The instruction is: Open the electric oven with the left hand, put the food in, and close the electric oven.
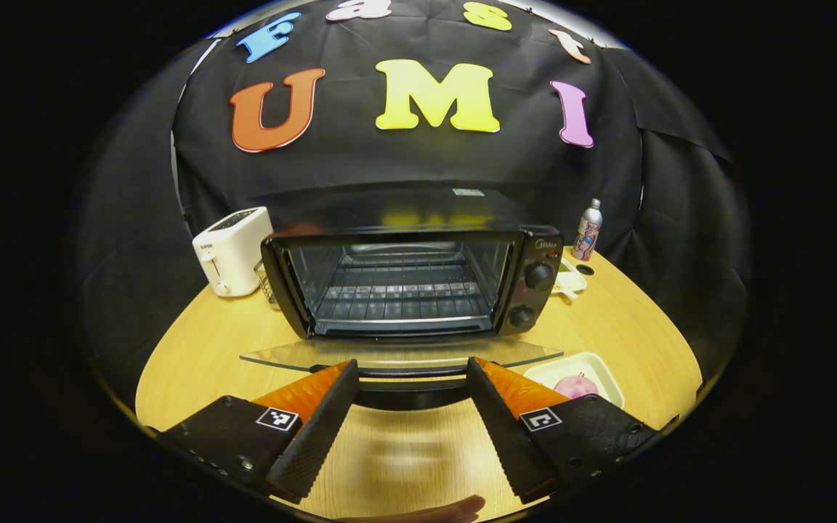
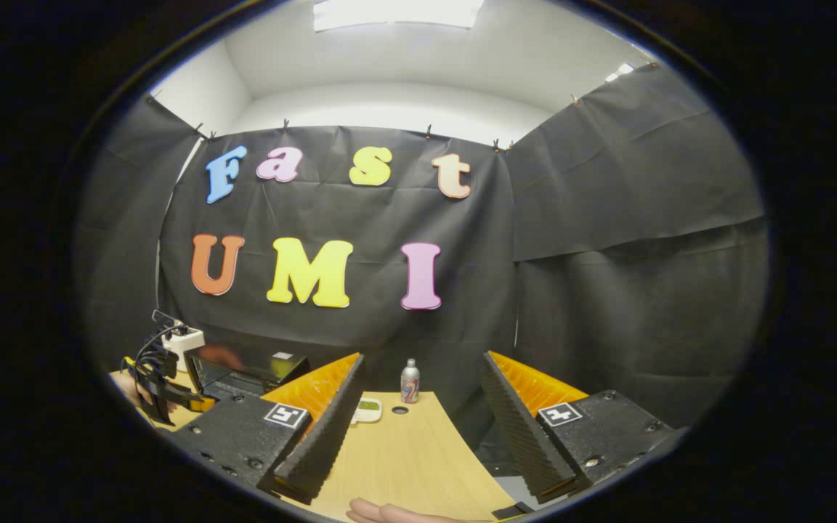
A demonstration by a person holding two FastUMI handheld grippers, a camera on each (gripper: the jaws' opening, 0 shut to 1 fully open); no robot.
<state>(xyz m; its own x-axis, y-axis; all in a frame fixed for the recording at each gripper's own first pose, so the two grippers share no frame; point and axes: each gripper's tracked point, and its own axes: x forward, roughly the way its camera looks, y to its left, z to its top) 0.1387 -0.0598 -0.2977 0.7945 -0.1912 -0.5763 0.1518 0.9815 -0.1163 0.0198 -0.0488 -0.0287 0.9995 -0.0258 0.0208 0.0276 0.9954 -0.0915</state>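
The black electric oven stands mid-table with its glass door folded down flat and the wire rack inside bare. My left gripper is open, its fingers spread either side of the door's dark handle without pressing on it. The food, a pink round piece, lies in a white tray on the table at the oven's front right. My right gripper is open and holds nothing, raised over the table's right end. From there the oven and the left gripper show far left.
A white toaster stands left of the oven. A small metal bottle and a small white dish sit behind the oven's right side. The wooden table curves to an edge near me. Black cloth walls close the booth.
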